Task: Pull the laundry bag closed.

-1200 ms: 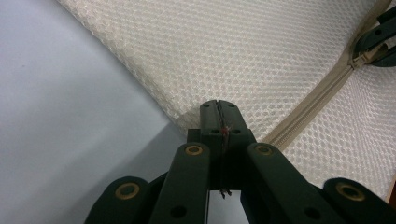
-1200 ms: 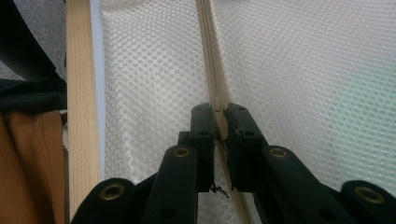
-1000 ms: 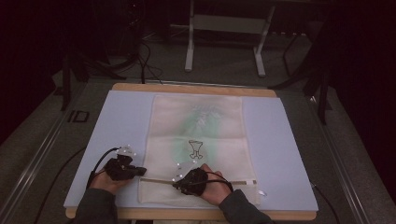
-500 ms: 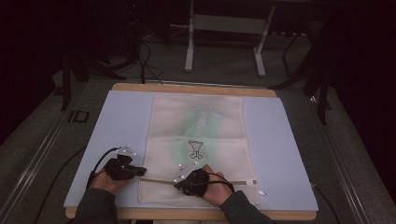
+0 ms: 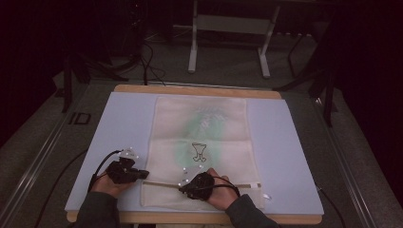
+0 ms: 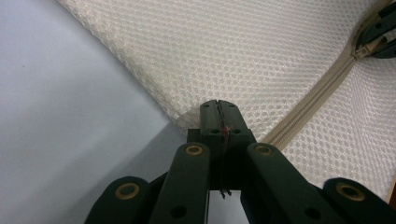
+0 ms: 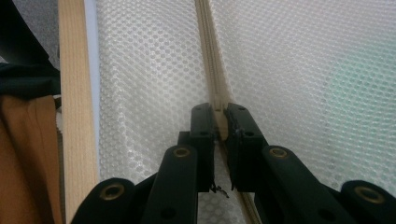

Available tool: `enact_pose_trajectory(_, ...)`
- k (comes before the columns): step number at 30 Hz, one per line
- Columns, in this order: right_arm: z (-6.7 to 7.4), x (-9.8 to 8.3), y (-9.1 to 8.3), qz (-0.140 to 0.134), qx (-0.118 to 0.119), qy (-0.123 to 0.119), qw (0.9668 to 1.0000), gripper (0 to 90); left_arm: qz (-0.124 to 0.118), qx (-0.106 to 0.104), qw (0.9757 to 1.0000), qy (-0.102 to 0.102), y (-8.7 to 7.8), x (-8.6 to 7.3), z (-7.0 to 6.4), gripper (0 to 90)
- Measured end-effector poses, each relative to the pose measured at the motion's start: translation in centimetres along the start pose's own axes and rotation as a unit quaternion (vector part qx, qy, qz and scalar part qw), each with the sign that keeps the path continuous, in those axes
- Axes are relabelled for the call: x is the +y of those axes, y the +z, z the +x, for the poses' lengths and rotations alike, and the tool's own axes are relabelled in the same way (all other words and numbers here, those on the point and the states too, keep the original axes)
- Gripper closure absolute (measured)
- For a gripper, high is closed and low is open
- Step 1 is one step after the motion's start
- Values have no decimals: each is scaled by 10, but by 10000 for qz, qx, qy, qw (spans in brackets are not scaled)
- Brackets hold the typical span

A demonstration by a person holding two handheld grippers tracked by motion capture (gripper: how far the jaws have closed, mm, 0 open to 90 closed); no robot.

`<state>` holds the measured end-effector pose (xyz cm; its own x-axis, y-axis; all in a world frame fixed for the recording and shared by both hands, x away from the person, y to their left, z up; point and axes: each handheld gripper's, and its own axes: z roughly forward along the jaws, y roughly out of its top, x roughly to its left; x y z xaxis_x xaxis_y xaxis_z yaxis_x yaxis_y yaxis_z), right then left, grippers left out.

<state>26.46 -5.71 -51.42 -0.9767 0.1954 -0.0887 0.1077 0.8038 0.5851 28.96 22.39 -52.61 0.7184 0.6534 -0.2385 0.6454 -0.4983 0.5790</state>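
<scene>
Two low hands, left tool [image 6: 219,112] clamped on mesh bag [image 5: 199,142] corner, right tool [image 7: 220,116] on zipper [image 7: 212,60].

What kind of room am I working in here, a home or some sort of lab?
Probably a lab or recording workspace, not a home: a padded work table stands on grey carpet, cables trail across the floor, and a metal equipment stand sits behind. A mesh zip bag lies on the table.

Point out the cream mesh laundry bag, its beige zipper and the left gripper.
Cream mesh laundry bag [image 5: 209,118]: high view, upper mesh panel.
Beige zipper [image 7: 212,60]: right gripper view, zipper tape ahead of the jaws.
Left gripper [image 6: 218,112]: left gripper view, between its closed fingertips.
</scene>
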Motion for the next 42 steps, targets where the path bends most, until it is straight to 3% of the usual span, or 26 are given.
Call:
enact_pose_trajectory(20, -1, -4, -3, 22, -44, -30, 10000, 823, 10, -1, 10000, -2, 0, 0, 0, 899)
enact_pose_trajectory(42, -5, -17, -13, 85, -89, 105, 9999, 823, 7, -8, 10000, -1, 0, 0, 0, 898)
